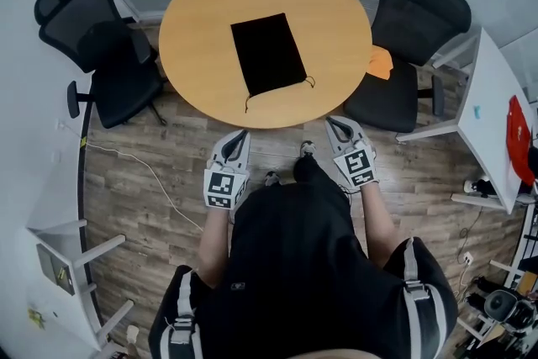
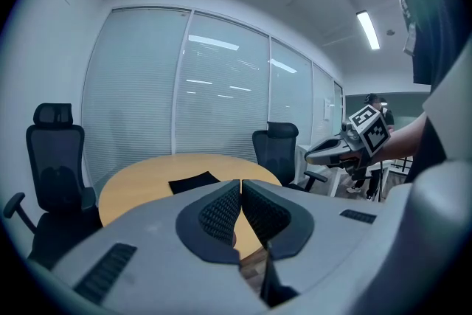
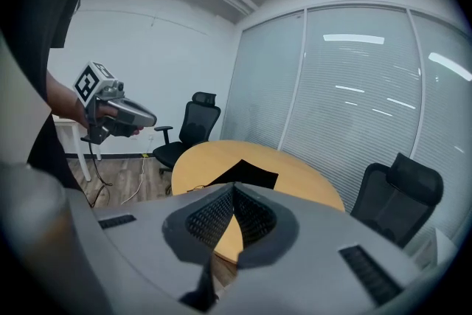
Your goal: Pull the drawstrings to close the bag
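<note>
Nearest in, the left hand-held gripper [image 1: 243, 134] is clenched tight with nothing between its jaws. The right hand-held gripper [image 1: 333, 123] is clenched and empty too. Both hang just short of the near edge of the round wooden surface [image 1: 197, 21]. The drawstrings [image 1: 249, 102] trail toward that near edge. The black bag [image 1: 267, 53] lies flat around the middle. Black office chairs [image 1: 416, 13] flank the sides.
</note>
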